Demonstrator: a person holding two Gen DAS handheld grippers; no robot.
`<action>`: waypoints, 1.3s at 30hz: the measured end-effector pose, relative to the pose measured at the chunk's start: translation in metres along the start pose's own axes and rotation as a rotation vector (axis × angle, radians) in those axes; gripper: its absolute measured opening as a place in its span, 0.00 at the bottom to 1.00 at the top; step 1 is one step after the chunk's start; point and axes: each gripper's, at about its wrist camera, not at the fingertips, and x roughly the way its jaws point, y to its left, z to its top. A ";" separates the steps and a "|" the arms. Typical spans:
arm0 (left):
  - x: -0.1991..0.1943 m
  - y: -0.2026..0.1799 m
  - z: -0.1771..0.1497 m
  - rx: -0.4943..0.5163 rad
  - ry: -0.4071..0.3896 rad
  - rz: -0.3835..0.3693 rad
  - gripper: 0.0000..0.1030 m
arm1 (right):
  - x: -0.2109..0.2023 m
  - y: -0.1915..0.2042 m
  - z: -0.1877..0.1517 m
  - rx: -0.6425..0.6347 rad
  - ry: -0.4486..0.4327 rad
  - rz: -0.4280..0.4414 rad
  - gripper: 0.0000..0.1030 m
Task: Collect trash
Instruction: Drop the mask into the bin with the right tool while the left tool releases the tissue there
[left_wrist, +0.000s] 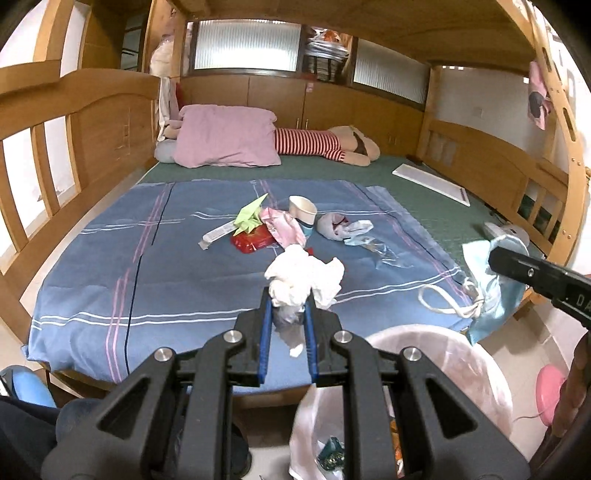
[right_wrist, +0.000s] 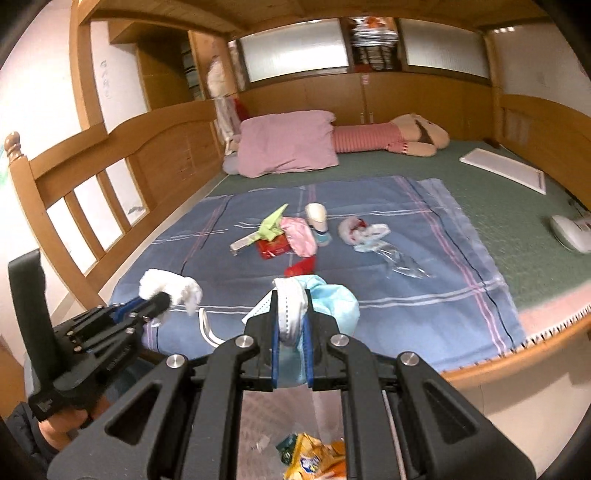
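Observation:
My left gripper (left_wrist: 288, 308) is shut on a crumpled white tissue (left_wrist: 306, 273), held above the near edge of the blue sheet (left_wrist: 110, 280). The same left gripper (right_wrist: 164, 301) and tissue (right_wrist: 166, 288) show at the left of the right wrist view. A light blue face mask (right_wrist: 332, 304) with white ear loops is pinched in my shut right gripper (right_wrist: 291, 308); it also appears as the mask (left_wrist: 491, 291) under the right gripper (left_wrist: 496, 256). Just below both sits a bin lined with a pale bag (left_wrist: 454, 354), with wrappers (right_wrist: 310, 458) inside.
More trash lies mid-sheet: green folded paper (left_wrist: 251, 218), red packet (left_wrist: 255, 240), pink wrapper (left_wrist: 286, 227), paper cup (left_wrist: 303, 210), crumpled white bag (left_wrist: 332, 225), clear plastic (left_wrist: 386, 254). A pink pillow (left_wrist: 225, 136), a striped doll (left_wrist: 314, 142) and wooden rails (left_wrist: 44, 155) surround the bed.

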 end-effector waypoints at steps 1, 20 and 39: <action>-0.004 -0.001 -0.001 0.001 -0.003 0.000 0.16 | -0.003 -0.003 -0.002 0.006 -0.001 -0.004 0.11; -0.003 -0.035 -0.034 0.092 0.084 -0.066 0.16 | 0.029 -0.031 -0.060 0.076 0.268 -0.038 0.13; 0.014 -0.099 -0.078 0.336 0.290 -0.397 0.37 | -0.008 -0.082 -0.046 0.343 0.059 -0.100 0.61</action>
